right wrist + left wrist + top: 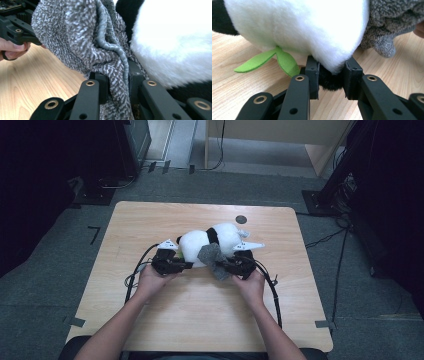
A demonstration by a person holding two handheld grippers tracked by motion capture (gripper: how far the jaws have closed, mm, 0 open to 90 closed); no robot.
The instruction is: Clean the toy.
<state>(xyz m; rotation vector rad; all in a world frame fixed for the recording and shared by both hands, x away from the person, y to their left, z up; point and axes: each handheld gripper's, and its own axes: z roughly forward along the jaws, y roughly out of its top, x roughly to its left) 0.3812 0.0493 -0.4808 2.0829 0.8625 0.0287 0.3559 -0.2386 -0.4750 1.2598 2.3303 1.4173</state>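
From above, I am at a pale wooden table [200, 315] standing on grey carpet, with dark equipment at both sides of the room and a light wooden cabinet [280, 135] beyond. A small dark round mark [241, 219] sits near the table's far edge. The panda toy [210, 242] lies on its side at the middle of the table, just in front of my 2 hands. My left gripper [186, 265] meets the toy's near left end, and my right gripper [220, 265] is at the grey cloth [212, 260] that drapes against the toy's near side, between the 2 grippers.

In the left gripper view, my left gripper [331, 75] has its jaws clamped on a black furry part at the bottom of the white body. A green felt leaf [274, 61] sticks out from under the toy, just left of the jaws, resting on the wood. The grey cloth lies against the toy at the upper right.

In the right gripper view, my right gripper [118, 82] is clamped on a fold of the grey cloth, which hangs bunched with its hem running down between the pads. The toy's white and black fur presses close on the right. At the upper left I see my other hand [11, 50] on its gripper.
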